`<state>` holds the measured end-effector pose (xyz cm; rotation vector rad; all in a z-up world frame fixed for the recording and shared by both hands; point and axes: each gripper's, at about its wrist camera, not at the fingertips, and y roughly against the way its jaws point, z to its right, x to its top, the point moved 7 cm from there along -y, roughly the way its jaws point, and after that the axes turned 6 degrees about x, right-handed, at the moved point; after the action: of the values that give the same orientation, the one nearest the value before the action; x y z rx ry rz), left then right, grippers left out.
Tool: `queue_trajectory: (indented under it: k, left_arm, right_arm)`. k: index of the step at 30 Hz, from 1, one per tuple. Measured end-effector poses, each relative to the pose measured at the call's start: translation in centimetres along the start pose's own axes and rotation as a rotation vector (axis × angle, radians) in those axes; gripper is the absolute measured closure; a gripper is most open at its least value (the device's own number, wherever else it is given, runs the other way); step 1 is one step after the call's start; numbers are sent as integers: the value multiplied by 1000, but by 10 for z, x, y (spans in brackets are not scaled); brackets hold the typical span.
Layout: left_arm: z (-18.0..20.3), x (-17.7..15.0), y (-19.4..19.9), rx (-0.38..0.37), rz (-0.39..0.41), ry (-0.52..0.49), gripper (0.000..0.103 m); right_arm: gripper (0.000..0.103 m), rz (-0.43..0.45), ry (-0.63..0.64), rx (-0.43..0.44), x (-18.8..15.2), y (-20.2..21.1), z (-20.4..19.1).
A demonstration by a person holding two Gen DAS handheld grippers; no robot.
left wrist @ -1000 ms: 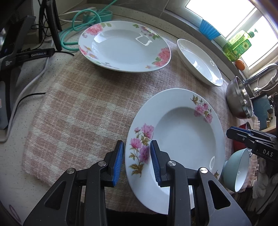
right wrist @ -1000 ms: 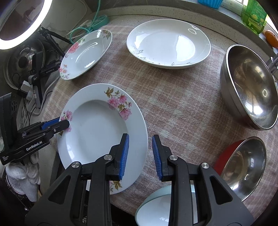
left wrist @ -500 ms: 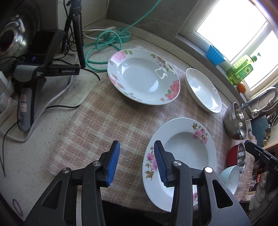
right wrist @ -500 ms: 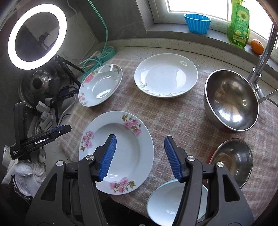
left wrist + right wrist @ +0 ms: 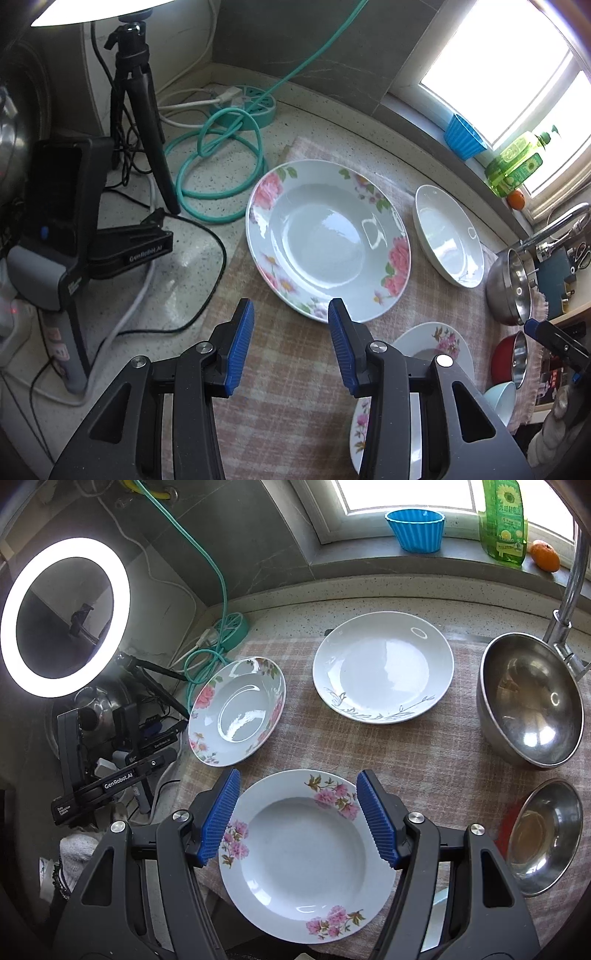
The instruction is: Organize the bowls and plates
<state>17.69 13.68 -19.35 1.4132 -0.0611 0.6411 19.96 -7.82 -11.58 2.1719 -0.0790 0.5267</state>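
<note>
Left gripper [image 5: 291,341] wide, empty, above the checked cloth [image 5: 295,387], just near of the far rose plate [image 5: 327,240]. Right gripper [image 5: 297,818] wide, empty, above the near pink-flower plate [image 5: 308,856]. White plate [image 5: 382,666] far, middle. Big steel bowl [image 5: 530,701] right; small steel bowl [image 5: 543,834] near right. All on the cloth on the worktop [image 5: 192,273].

A near floral plate [image 5: 308,853] with pink blossoms lies flat at the near edge. Far left of it sits a second rose-rimmed plate [image 5: 238,710], and a white plate with grey leaf sprigs [image 5: 382,666] lies far centre. At right stands a large steel bowl [image 5: 530,699]; nearer, a small steel bowl with red outside [image 5: 543,834]. All upright, apart.
</note>
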Motion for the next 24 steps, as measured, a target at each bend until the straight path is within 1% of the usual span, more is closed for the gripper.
queue_trajectory:
  k: [5,6,7,8,11,12,15,19,22,24]
  left_arm:
    - [-7,20,-22,1,-19,-19,63]
    - [-9,24,-25,1,-22,-24,63]
    - [-10,28,-29,2,-24,-28,63]
    - [-12,31,-32,2,-25,-31,63]
    - [-16,41,-43,0,-36,-34,63]
    - [-17,44,-47,-3,-43,-34,63]
    - [-18,50,-57,-6,-55,-37,63]
    - [-22,58,-65,-19,-67,-18,63]
    - [-23,62,-72,-17,-73,-18,63]
    - [-23,64,-76,-18,-81,-20,66]
  right_arm:
    - [35,-5,-43,-19,9,-30,-2]
    - [36,-10,-55,-15,10,-37,-2]
    - [38,-15,-70,-11,12,-43,-2]
    - [43,-22,-85,-9,13,-50,-2]
    - [48,-36,-116,-6,19,-70,-1]
    - [52,-42,-124,-10,21,-76,-1]
    - [59,-64,-139,-14,26,-95,-1]
    - [64,-85,-133,-19,34,-114,-2]
    - [70,-104,-126,-29,38,-127,-3]
    - [74,-116,-133,-24,42,-135,-3]
